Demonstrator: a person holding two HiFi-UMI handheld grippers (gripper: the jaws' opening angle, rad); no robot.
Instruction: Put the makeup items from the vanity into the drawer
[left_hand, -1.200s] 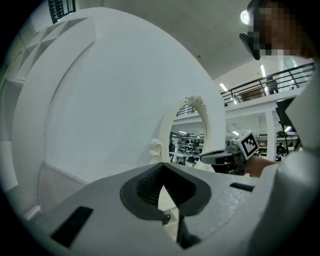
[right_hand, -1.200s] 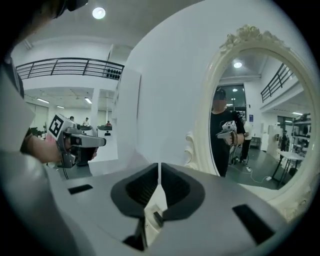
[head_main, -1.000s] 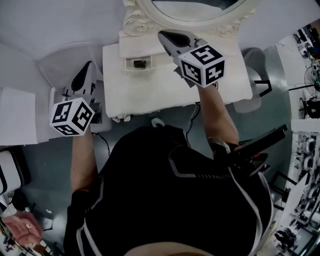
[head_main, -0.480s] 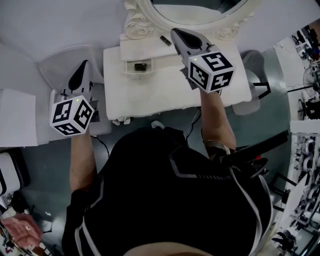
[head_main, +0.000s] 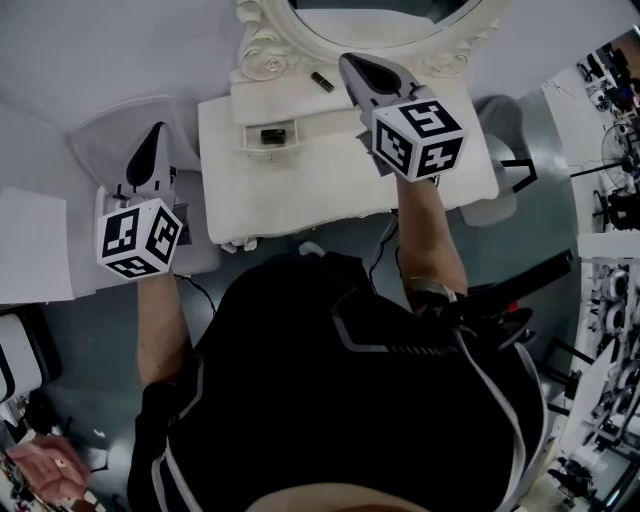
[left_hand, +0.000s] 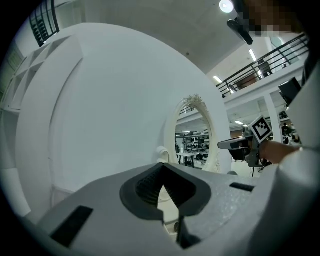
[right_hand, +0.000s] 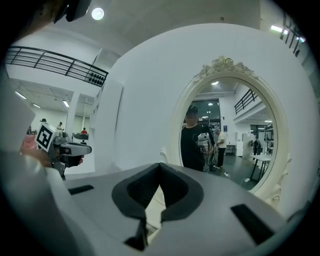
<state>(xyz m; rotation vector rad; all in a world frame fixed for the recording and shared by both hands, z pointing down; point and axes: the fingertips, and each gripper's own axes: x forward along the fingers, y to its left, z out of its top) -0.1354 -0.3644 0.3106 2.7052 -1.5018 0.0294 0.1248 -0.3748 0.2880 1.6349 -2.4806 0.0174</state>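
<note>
On the white vanity (head_main: 330, 180), a small dark makeup item (head_main: 321, 81) lies on the raised back shelf below the mirror. A little drawer (head_main: 270, 136) stands open under the shelf with a dark item inside. My right gripper (head_main: 352, 66) hovers over the shelf just right of the loose item, jaws shut and empty; its own view (right_hand: 160, 165) looks at the mirror. My left gripper (head_main: 155, 135) hangs off the vanity's left side, shut with nothing in it, and faces a white wall in its own view (left_hand: 161, 165).
An ornate oval mirror (head_main: 400, 30) rises behind the shelf. A grey stool (head_main: 505, 120) sits at the vanity's right end. A pale rounded seat (head_main: 110, 135) and white furniture (head_main: 30, 245) are on the left. Cables hang below the vanity's front edge.
My right gripper has shifted to the right along the shelf, uncovering the small dark item. The left gripper has drifted slightly left and stays shut.
</note>
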